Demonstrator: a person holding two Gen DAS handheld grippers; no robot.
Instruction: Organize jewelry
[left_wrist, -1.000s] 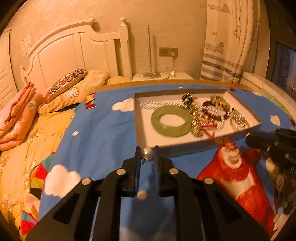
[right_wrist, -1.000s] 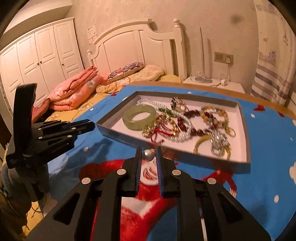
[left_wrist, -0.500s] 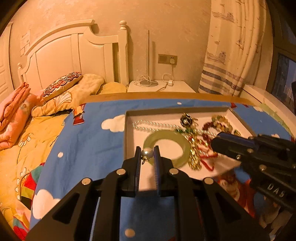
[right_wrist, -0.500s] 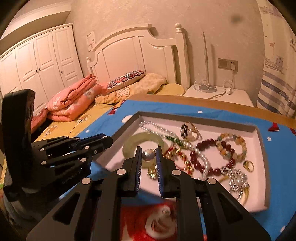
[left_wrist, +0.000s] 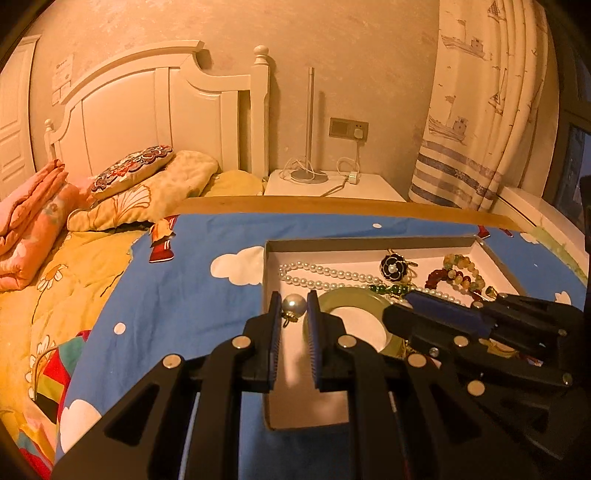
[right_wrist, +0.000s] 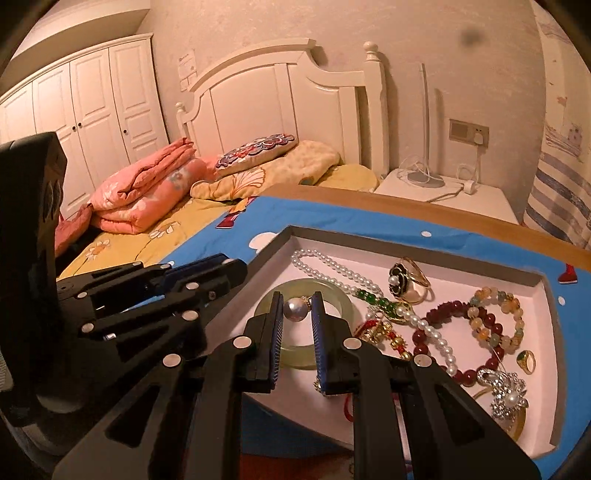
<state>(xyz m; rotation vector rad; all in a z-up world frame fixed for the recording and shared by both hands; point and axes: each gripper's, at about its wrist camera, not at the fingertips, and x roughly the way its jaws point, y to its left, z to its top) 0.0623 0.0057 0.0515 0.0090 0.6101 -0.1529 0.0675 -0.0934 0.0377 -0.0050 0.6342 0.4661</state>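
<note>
From the left wrist, the left hand-held gripper (left_wrist: 293, 306) is pinching a single pearl earring (left_wrist: 293, 305) between its tips, a small gold fitting hanging beneath the pearl. It hovers over the near left corner of the shallow box (left_wrist: 369, 243), which sits on the blue cartoon cloth (left_wrist: 177, 295) covering the table. Inside the box I can see a pearl necklace (left_wrist: 325, 275), a green jade bangle (left_wrist: 354, 299) partly hidden behind the fingers, a black flower ring (left_wrist: 394, 266) and a beaded bracelet (left_wrist: 463, 271). The right hand-held gripper (left_wrist: 406, 299) reaches in from the right, low over the bangle.

From the right wrist, that right hand-held gripper (right_wrist: 295, 308) is likewise clamped on a pearl earring (right_wrist: 294, 309) of its own, held right above the jade bangle (right_wrist: 345, 302). The box's contents are plainer here: the pearl necklace (right_wrist: 332, 267) trailing across, the flower ring (right_wrist: 399, 277), a dark red bead bracelet (right_wrist: 443, 332), a lighter mixed-bead bracelet (right_wrist: 498, 314), a green-stoned ring (right_wrist: 526, 360), a sparkly brooch (right_wrist: 506, 393) and a tangle of gold and red chain (right_wrist: 380, 332). The left hand-held gripper (right_wrist: 240, 267) pokes in at the box's left edge.

As I read it, most pieces are already gathered in the box, though lying in a loose heap with no real sorting. The two earrings look like the last to go in; each is over the box but not yet let go, and tidying the tangle may remain.
</note>
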